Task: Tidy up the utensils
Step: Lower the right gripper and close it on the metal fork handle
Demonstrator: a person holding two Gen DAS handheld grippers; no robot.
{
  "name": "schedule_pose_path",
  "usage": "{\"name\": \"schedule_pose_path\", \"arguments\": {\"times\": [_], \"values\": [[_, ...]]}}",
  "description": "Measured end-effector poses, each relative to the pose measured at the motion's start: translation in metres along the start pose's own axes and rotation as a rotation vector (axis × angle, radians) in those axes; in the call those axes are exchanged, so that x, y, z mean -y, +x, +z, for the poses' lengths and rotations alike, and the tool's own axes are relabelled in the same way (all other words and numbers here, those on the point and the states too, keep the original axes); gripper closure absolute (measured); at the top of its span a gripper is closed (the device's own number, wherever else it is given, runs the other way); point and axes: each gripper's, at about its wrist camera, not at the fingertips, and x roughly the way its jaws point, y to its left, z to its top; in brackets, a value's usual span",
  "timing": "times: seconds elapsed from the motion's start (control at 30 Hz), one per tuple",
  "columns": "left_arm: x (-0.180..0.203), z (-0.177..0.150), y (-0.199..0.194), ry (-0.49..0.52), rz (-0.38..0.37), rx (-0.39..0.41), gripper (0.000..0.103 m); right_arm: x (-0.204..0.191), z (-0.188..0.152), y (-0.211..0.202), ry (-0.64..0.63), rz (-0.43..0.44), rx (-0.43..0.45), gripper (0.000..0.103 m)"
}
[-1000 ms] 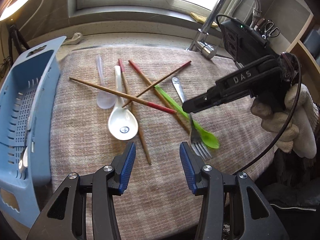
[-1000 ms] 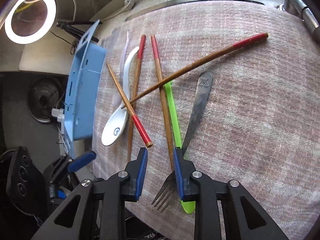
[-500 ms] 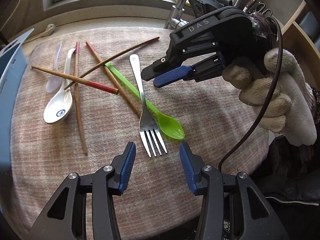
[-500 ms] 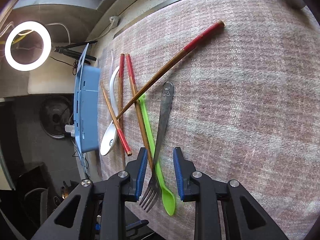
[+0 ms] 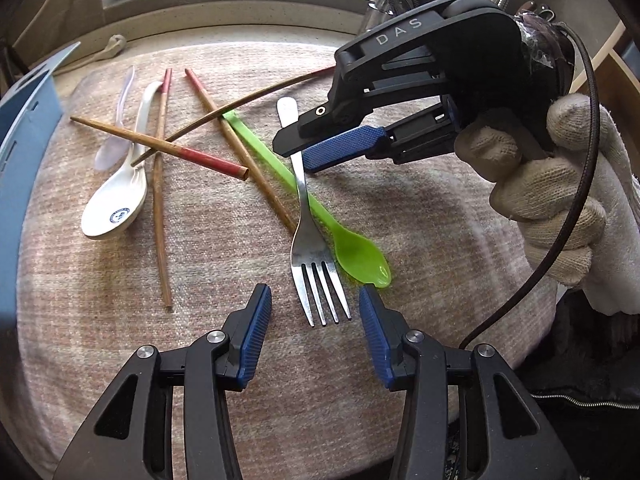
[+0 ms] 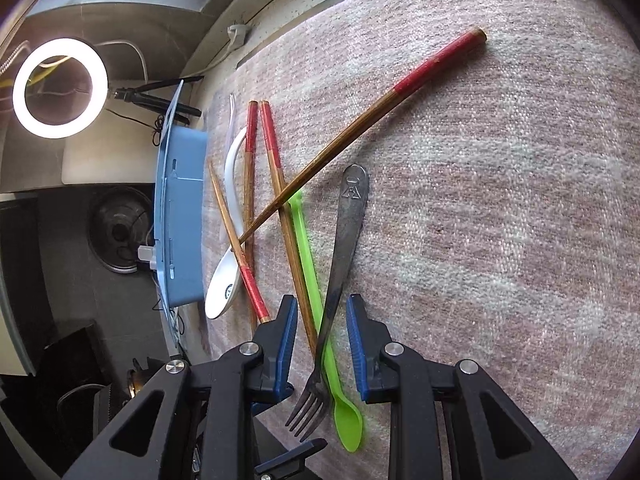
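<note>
Right gripper (image 6: 322, 320) half open, straddling fork (image 6: 344, 248) handle, nothing held. Left gripper (image 5: 316, 320) wide open, empty, near tines. Fork on cloth (image 6: 500, 200), crossing green spoon (image 6: 310, 264). Likely stiff, slick metal; pinch mid-handle.

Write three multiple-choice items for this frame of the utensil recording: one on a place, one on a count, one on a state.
1. Where does the metal fork lie?
A. Inside the blue basket
B. Across the green spoon on the cloth
C. Under the white spoon

2. How many red-ended chopsticks are on the cloth?
A. Two
B. Four
C. Six

3. How is the right gripper?
A. Open, straddling the fork handle
B. Shut on a chopstick
C. Out of view

Key: 1 B, the fork crosses the green spoon on the cloth. 2 B, four chopsticks show beside the white spoon. 3 A, gaps show on both sides of the handle.
</note>
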Motion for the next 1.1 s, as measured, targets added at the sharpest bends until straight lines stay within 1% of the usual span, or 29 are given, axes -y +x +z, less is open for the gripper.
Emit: {"name": "schedule_pose_path", "arguments": {"times": [0.13, 0.27, 0.4, 0.47, 0.6, 0.8, 0.97, 1.1], "values": [[0.008, -0.001, 0.008, 0.017, 0.013, 0.000, 0.059, -0.007, 0.000, 0.004, -0.006, -0.038, 0.005, 0.084], [0.009, 0.002, 0.012, 0.025, 0.027, 0.008, 0.070, -0.008, 0.000, 0.006, 0.010, -0.057, 0.013, 0.088], [0.007, 0.005, 0.012, 0.027, 0.026, 0.014, 0.073, -0.006, 0.000, 0.007, 0.029, -0.059, 0.017, 0.093], [0.005, 0.004, 0.011, 0.027, 0.030, 0.017, 0.079, -0.003, -0.001, 0.006, 0.040, -0.053, 0.018, 0.095], [-0.003, 0.004, 0.007, 0.026, 0.024, 0.019, 0.080, -0.002, -0.004, 0.004, 0.046, -0.050, 0.023, 0.096], [-0.005, 0.001, 0.002, 0.023, 0.007, 0.032, 0.082, -0.002, -0.009, -0.001, 0.054, -0.037, 0.030, 0.099], [-0.010, -0.002, 0.002, 0.023, 0.002, 0.033, 0.083, 0.000, -0.010, 0.001, 0.063, -0.035, 0.033, 0.099], [-0.013, -0.003, 0.001, -0.009, -0.021, 0.037, 0.083, -0.002, -0.013, 0.001, 0.058, -0.026, 0.042, 0.100]]}}
